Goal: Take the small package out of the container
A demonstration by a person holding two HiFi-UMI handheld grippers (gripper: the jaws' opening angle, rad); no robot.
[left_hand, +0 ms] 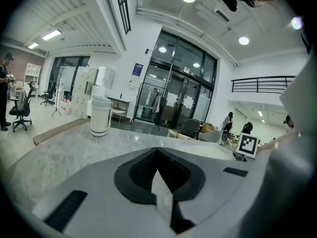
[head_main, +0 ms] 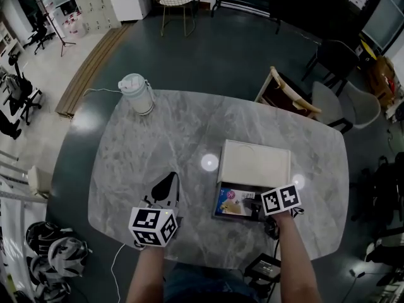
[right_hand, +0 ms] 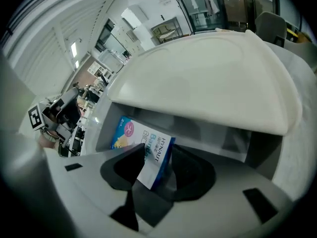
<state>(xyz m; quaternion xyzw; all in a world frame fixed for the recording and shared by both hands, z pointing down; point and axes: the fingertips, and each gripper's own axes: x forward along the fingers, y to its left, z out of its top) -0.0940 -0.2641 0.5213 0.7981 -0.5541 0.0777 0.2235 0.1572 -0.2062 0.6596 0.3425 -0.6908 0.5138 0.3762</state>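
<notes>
The small package (head_main: 230, 202), a white and blue printed box, lies in the open white container (head_main: 220, 197), whose lid (head_main: 255, 161) is folded back away from me. My right gripper (head_main: 254, 207) reaches into the container from the near right. In the right gripper view its jaws (right_hand: 153, 157) stand wide, one on each side of the near end of the package (right_hand: 148, 150); I see no pad pressing on it. The lid (right_hand: 208, 73) fills the view above. My left gripper (head_main: 169, 182) rests on the table, shut and empty, tips together (left_hand: 158, 172).
A white lidded jug (head_main: 137, 93) stands at the far left of the grey marble table (head_main: 158, 144), also visible as the jug (left_hand: 100, 115). A black device (head_main: 262, 269) sits below the near table edge. Chairs (head_main: 287, 96) stand beyond the far right edge.
</notes>
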